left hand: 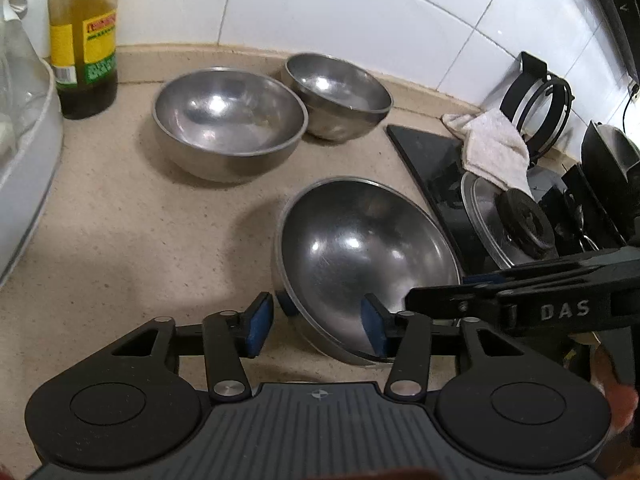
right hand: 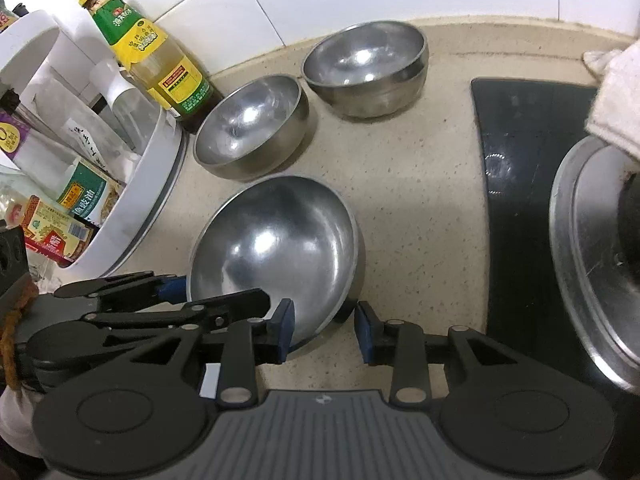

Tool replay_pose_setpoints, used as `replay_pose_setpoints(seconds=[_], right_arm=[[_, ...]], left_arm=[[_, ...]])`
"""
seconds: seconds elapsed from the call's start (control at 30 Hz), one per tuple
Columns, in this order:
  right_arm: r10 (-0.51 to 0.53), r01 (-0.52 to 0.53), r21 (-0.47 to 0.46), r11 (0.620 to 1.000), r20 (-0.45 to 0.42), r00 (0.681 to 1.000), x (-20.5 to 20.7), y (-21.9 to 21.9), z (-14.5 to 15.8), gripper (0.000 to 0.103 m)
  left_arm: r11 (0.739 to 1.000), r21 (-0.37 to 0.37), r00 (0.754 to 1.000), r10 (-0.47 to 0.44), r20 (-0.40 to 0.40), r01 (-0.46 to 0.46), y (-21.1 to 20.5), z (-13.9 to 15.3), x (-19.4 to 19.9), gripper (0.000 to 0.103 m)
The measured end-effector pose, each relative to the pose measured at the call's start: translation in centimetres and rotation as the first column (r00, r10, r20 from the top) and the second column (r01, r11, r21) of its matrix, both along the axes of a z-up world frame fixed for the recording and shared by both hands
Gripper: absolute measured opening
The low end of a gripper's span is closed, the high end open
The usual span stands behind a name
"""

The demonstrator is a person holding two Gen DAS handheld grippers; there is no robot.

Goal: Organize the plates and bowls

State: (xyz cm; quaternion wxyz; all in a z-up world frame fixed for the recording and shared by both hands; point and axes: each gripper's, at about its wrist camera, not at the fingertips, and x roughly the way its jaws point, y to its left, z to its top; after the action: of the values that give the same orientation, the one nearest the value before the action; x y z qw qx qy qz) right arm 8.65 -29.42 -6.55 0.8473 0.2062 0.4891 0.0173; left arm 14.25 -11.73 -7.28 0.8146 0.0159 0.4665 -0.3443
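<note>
Three steel bowls stand on the beige counter. The largest bowl (left hand: 360, 256) (right hand: 276, 248) is nearest and tilted up on its edge. My left gripper (left hand: 316, 322) is open, its fingers straddling this bowl's near rim, one pad inside and one outside. My right gripper (right hand: 324, 330) is open too, straddling the same bowl's rim from the other side. A medium bowl (left hand: 228, 120) (right hand: 250, 124) and a smaller bowl (left hand: 340, 94) (right hand: 366, 66) stand upright further back, side by side near the wall.
A sauce bottle (left hand: 86, 36) (right hand: 156, 56) stands by the wall at the left. A white round rack (right hand: 132, 196) with bottles and packets is at the left. A black stove top (left hand: 436, 160) (right hand: 516, 184) with a steel lid (right hand: 588, 260) and white cloth (left hand: 492, 144) lies right.
</note>
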Motion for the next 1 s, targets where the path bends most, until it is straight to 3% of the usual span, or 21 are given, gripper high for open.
replay_pose_setpoints(seconds=[0.3,0.53,0.73,1.0], right_arm=[[0.002,0.003,-0.075,0.997,0.070,0.998,-0.2,-1.6,3.8,0.041],[0.050,-0.039,-0.099,0.994,0.109,0.993,3.2,-0.9,5.4,0.049],[0.064,-0.063,-0.034,0.997,0.040,0.997,9.1,-0.7,3.9,0.049],[0.099,-0.099,0.006,0.995,-0.035,0.994,13.5,-1.2,1.6,0.050]], left_arm=[[0.998,-0.037,0.996,0.051,0.069,-0.048,2.3,3.2,0.9,0.066],[0.988,-0.001,0.979,0.155,0.132,-0.157,2.3,6.1,3.7,0.079],[0.960,0.076,0.960,0.260,0.101,-0.269,1.2,5.3,7.5,0.080],[0.937,0.143,0.948,0.317,0.035,-0.318,-1.0,2.3,11.0,0.080]])
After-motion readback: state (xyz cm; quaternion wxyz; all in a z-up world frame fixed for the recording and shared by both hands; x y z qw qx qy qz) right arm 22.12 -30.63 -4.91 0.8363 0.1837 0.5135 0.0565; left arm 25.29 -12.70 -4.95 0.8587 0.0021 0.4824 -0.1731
